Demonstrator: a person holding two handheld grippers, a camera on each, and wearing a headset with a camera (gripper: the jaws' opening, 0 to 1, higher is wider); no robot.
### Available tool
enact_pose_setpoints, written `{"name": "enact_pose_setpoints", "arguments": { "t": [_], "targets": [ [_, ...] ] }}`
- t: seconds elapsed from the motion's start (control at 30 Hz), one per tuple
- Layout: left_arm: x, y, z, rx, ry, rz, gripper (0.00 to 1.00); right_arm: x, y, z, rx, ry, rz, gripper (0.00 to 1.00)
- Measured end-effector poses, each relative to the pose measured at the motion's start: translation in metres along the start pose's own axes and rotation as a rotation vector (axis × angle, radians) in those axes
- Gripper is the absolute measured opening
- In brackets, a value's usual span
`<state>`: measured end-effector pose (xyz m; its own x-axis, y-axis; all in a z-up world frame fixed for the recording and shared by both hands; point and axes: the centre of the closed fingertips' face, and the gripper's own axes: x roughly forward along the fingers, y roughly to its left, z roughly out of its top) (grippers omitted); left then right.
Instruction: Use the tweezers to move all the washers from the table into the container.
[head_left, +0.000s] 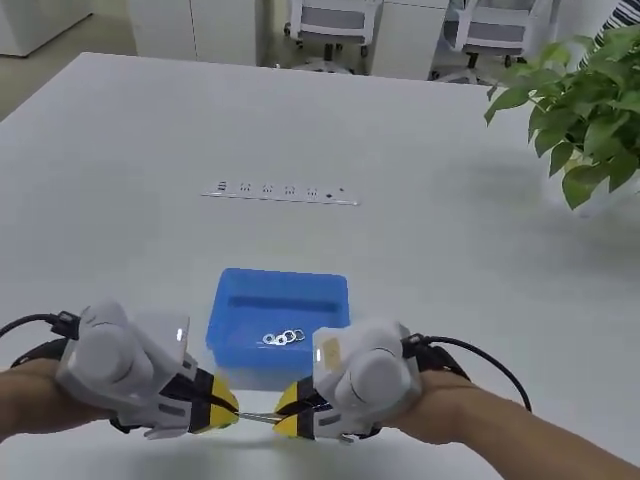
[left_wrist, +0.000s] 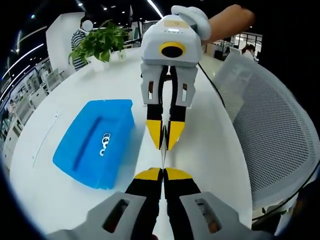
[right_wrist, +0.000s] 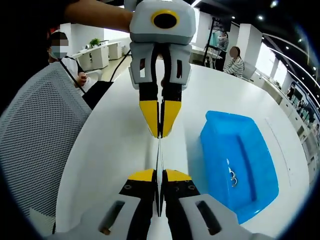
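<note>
Washers (head_left: 283, 339) lie clustered inside the blue container (head_left: 235, 300) on the white counter (head_left: 420, 240). Tweezers (head_left: 258, 416) span between left gripper (head_left: 222, 405) and right gripper (head_left: 288, 405), which face each other just in front of the container, each clamped on one end.

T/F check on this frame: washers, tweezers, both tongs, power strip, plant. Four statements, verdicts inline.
1. The small metal washers lie inside the blue rectangular plastic container. True.
2. The left tongs and right tongs are both shut on the thin metal tweezers, tips facing each other. True.
3. The flat white power strip lies inside the container. False: it lies on the white table, beyond the container.
4. The leafy green plant stands on the person's left. False: it stands on the person's right, past the right tongs.
</note>
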<state>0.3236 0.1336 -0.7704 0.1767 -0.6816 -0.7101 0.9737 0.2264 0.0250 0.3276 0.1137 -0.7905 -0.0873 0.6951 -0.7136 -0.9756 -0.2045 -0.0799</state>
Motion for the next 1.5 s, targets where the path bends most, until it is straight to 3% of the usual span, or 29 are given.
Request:
{"name": "enact_pose_setpoints", "arguments": {
  "t": [0.4,0.9,1.3,1.5],
  "targets": [
    [0.009,0.004,-0.016,0.001,0.048,-0.007,0.05,0.006,-0.001,-0.003,0.004,0.010,0.006,0.08],
    [0.021,-0.002,-0.017,0.026,0.089,-0.022,0.05,0.006,0.003,-0.013,-0.024,0.026,0.007,0.08],
    [0.026,-0.001,-0.021,0.030,0.108,-0.021,0.05,0.006,0.001,-0.013,-0.027,0.022,0.007,0.09],
    [0.026,0.000,-0.020,-0.001,0.095,-0.019,0.06,0.005,0.001,-0.014,-0.031,0.035,0.003,0.10]
  ]
}}
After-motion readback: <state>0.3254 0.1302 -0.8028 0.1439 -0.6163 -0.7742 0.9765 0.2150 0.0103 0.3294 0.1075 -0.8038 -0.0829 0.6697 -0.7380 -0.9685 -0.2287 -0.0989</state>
